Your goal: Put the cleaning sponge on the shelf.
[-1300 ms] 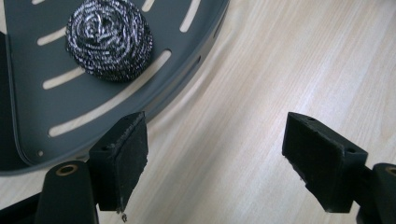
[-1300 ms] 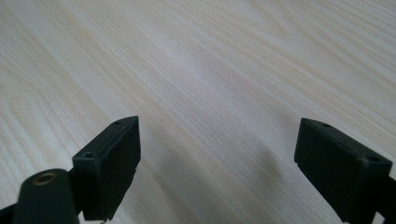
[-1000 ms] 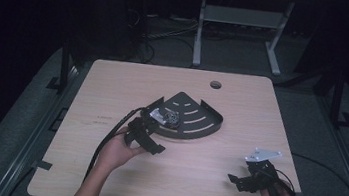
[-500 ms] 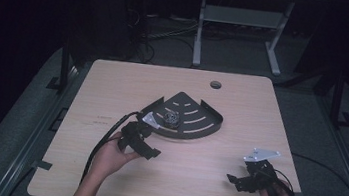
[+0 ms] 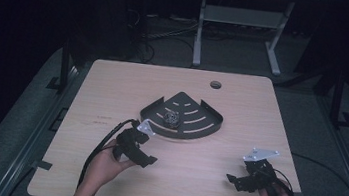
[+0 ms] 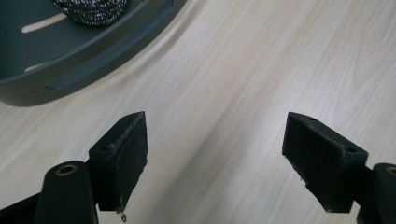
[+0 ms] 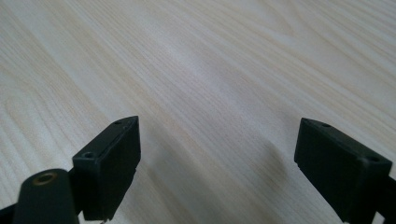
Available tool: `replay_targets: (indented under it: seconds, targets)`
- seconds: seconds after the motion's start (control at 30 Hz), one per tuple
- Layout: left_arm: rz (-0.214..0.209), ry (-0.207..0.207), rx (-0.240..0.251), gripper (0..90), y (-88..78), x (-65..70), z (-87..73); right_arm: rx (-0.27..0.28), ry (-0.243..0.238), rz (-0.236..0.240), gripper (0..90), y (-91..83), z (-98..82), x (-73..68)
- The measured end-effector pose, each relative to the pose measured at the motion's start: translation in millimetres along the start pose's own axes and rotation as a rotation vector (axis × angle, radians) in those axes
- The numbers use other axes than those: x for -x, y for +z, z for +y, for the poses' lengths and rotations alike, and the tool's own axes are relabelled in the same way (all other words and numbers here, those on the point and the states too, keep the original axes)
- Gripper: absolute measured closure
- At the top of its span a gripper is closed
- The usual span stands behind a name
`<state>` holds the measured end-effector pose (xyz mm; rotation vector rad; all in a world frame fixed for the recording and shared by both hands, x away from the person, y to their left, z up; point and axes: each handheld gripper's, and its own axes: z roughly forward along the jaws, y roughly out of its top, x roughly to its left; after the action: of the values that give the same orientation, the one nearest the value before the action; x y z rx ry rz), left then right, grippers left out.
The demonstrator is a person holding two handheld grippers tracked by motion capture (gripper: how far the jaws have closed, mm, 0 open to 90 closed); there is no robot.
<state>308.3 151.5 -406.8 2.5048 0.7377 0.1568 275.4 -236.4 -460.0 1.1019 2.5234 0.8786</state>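
Observation:
A dark grey fan-shaped tray [image 5: 202, 126] with slots lies mid-table, and a small black-and-silver tangled ball [image 5: 171, 119] rests in it. In the left gripper view the tray's rim [image 6: 88, 56] and the ball [image 6: 91, 9] sit at the upper left. My left gripper [image 5: 147, 159] is on the near-left side of the tray, apart from it, jaws open over bare wood [image 6: 215, 158]. My right gripper [image 5: 233, 178] stays near the table's front right, open, with nothing between its jaws [image 7: 217, 163].
The light wooden table [image 5: 112, 95] has a round cable hole [image 5: 215, 85] at its far middle. Cables trail from both grippers toward the front edge. A white metal frame [image 5: 237, 20] stands on the dark floor behind the table.
My left gripper has drawn back from the tray toward the front left of the table, jaws still open. The ball stays in the tray. The right gripper has not moved.

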Motion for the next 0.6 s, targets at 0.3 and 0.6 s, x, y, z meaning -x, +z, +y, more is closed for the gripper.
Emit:
replay_targets:
  seconds: [0.3,0.6]
  targets:
    - [0.012,-0.016,0.01,21.8,-6.6,0.6,-13.9,-0.005,0.004,0.0,14.1,1.0,-0.7,-1.2]
    - [0.027,-0.024,0.018,21.8,-17.3,0.3,-27.4,-0.007,0.008,0.001,14.0,1.2,-2.3,-0.6]
